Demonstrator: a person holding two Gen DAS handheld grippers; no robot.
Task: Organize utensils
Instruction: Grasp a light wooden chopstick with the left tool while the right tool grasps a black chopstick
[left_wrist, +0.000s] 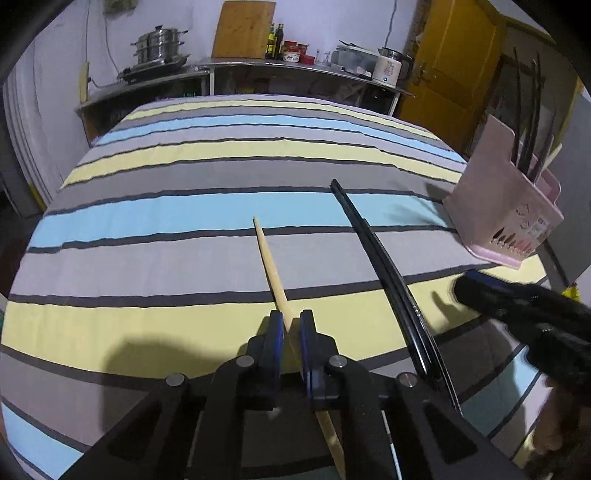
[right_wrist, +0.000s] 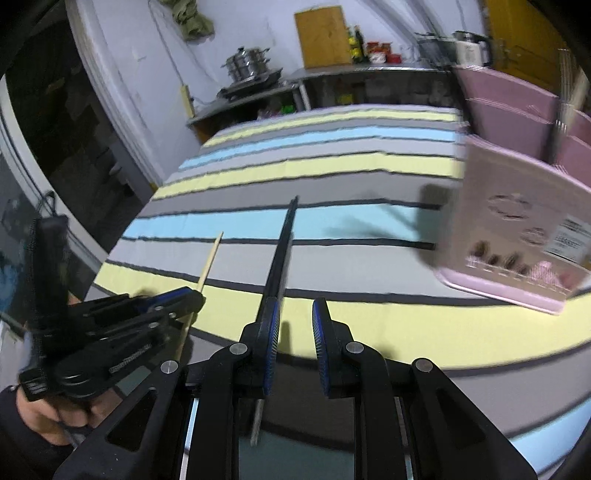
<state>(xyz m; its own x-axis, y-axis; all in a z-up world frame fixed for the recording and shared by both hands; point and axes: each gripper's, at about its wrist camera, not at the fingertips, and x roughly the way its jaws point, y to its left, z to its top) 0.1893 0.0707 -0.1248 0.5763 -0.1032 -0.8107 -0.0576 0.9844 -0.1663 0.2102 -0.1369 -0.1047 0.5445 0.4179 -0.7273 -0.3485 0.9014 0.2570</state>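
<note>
My left gripper is shut on a pale wooden chopstick that points forward over the striped tablecloth. The chopstick also shows in the right wrist view, held by the left gripper. A pair of black chopsticks lies on the cloth to its right. In the right wrist view my right gripper is open, its left finger against the black chopsticks. A pink utensil holder with several dark chopsticks stands at the right; it appears blurred in the right wrist view.
The right gripper's body sits at the right edge of the left wrist view. Behind the table stands a steel counter with a steamer pot, cutting board, bottles and a rice cooker. A yellow door is at the back right.
</note>
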